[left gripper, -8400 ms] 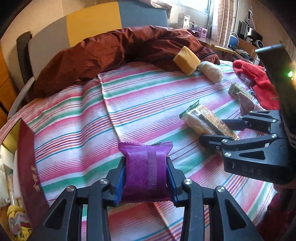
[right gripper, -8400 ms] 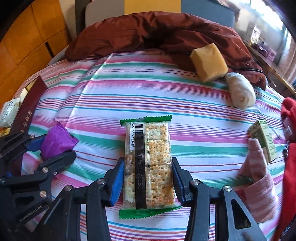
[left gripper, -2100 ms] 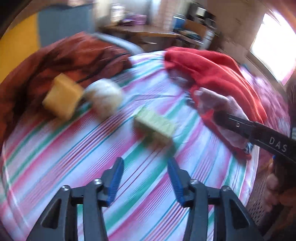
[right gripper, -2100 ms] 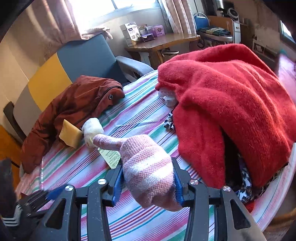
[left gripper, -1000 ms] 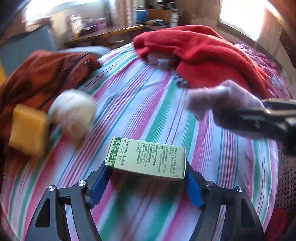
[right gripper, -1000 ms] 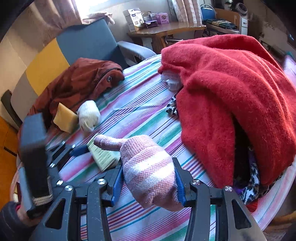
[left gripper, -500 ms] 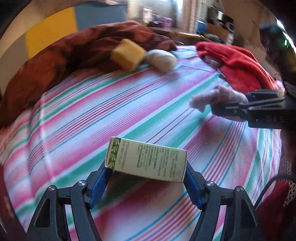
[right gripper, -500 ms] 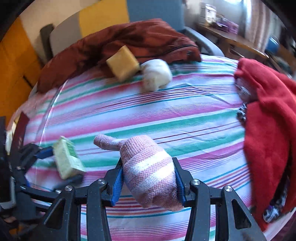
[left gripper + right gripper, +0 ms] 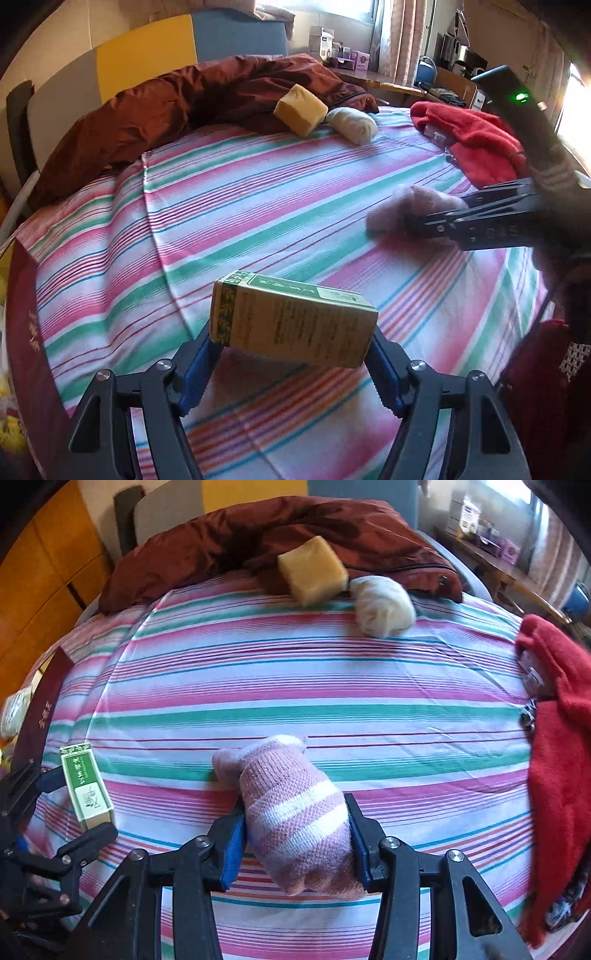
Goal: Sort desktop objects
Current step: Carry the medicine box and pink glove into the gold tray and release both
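**Both claws loaded, carrying over the striped cloth**

Your left gripper (image 9: pixel 293 354) is spread wide and clamped end to end on the green-and-cream printed cardboard carton (image 9: pixel 291 321), which sits crosswise between the blue pads, clear of the cloth. Probably light and stiff, with crushable corners; the end grip looks fine, so don't squeeze harder. Your right gripper (image 9: pixel 295 840) is nearly closed, pinching the pink-and-white striped knit glove (image 9: pixel 295 812) at mid-body, fingers flopping forward past the tips. It's soft and limp and will sag and drag, so keep it bunched. Ahead of both claws lies bare pink-green striped cloth (image 9: pixel 258 686). Further ahead sit a yellow sponge block (image 9: pixel 314 570) and a cream wool bundle (image 9: pixel 382 607), touching, against a rust-brown jacket (image 9: pixel 258 528). A red fleece blanket (image 9: pixel 561 716) is at right.
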Demonstrator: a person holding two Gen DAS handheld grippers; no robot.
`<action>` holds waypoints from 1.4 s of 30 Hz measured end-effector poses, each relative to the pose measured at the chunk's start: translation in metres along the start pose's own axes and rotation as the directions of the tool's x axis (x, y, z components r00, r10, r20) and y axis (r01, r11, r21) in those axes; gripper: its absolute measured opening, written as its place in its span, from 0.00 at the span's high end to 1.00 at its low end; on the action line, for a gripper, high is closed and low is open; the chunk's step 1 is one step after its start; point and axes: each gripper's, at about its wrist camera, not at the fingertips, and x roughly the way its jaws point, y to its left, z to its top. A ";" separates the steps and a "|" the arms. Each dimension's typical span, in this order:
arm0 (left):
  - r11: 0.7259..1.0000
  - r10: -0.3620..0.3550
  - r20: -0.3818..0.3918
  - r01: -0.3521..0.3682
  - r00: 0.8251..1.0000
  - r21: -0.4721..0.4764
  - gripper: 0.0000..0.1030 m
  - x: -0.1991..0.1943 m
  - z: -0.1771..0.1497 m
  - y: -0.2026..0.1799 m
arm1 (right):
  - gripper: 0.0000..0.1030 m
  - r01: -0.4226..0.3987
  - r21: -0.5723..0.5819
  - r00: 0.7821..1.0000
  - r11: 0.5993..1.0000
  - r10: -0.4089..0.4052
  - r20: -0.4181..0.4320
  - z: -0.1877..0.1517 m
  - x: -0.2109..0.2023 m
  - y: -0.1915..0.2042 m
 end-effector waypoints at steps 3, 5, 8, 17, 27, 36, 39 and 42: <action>1.000 0.007 0.022 -0.007 1.000 -0.003 0.28 -0.011 -0.003 0.003 | 0.52 0.017 -0.018 1.000 1.000 -0.017 -0.002 0.000 0.003 0.005; 1.000 0.015 0.046 -0.015 0.999 -0.003 0.28 -0.021 -0.003 0.005 | 0.54 0.024 -0.019 1.000 1.000 -0.024 0.002 -0.001 0.002 0.006; 1.000 0.025 0.083 -0.025 0.996 -0.006 0.28 -0.038 -0.002 0.010 | 0.54 0.029 -0.016 1.000 0.999 -0.029 0.004 -0.001 0.002 0.008; 0.995 0.089 0.174 -0.079 0.981 -0.060 0.28 -0.089 -0.001 0.037 | 0.54 -0.034 0.002 0.999 0.999 0.034 0.028 0.005 -0.009 0.035; 0.973 0.178 0.203 -0.141 0.963 -0.185 0.28 -0.124 -0.017 0.088 | 0.54 -0.156 -0.063 0.984 0.986 0.161 0.079 0.026 -0.029 0.113; 0.925 0.285 0.204 -0.213 0.936 -0.315 0.28 -0.155 -0.045 0.140 | 0.54 -0.265 -0.124 0.958 0.956 0.276 0.076 0.040 -0.031 0.192; 0.909 0.310 0.199 -0.228 0.930 -0.349 0.28 -0.162 -0.055 0.152 | 0.54 -0.298 -0.141 0.948 0.944 0.309 0.068 0.042 -0.031 0.217; 0.891 0.330 0.191 -0.238 0.924 -0.386 0.28 -0.167 -0.065 0.166 | 0.54 -0.331 -0.148 0.937 0.932 0.343 0.062 0.042 -0.030 0.235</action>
